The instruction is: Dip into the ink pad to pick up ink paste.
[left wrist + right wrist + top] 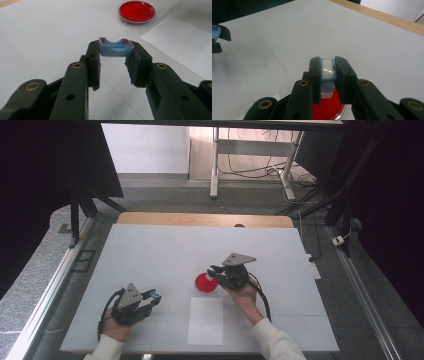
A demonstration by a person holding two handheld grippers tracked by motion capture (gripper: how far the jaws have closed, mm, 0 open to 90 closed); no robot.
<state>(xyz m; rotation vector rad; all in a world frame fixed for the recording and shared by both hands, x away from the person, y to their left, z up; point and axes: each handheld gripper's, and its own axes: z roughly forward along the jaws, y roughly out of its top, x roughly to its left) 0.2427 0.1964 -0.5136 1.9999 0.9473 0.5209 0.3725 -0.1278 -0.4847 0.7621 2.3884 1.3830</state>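
1. A white table top (150, 255) is seen from above; a person's forearms in pale sleeves come in from the bottom edge, each hand holding a black two-jaw gripper.
2. The left gripper (152, 298) is held low near the table's front left; its jaws are clamped on a small light-blue plastic cap with reddish-stained edges (115, 47), pinched crosswise at the very tips, seemingly so that the hollow side stays clear of the table.
3. The right gripper (214, 270) is held beside and partly over a round, shallow, clear dish with a red filling (205, 283) near the table's middle; its jaws are clamped on a small pale-blue and white plastic piece (328, 70), which points down toward the red surface.
4. That piece appears to be kept just above the dish so that it can work on the red filling; whether it touches is not discernible.
5. A white rectangular sheet of paper (206, 321) lies flat just in front of the dish, probably as a clean resting place; nothing rests on it.
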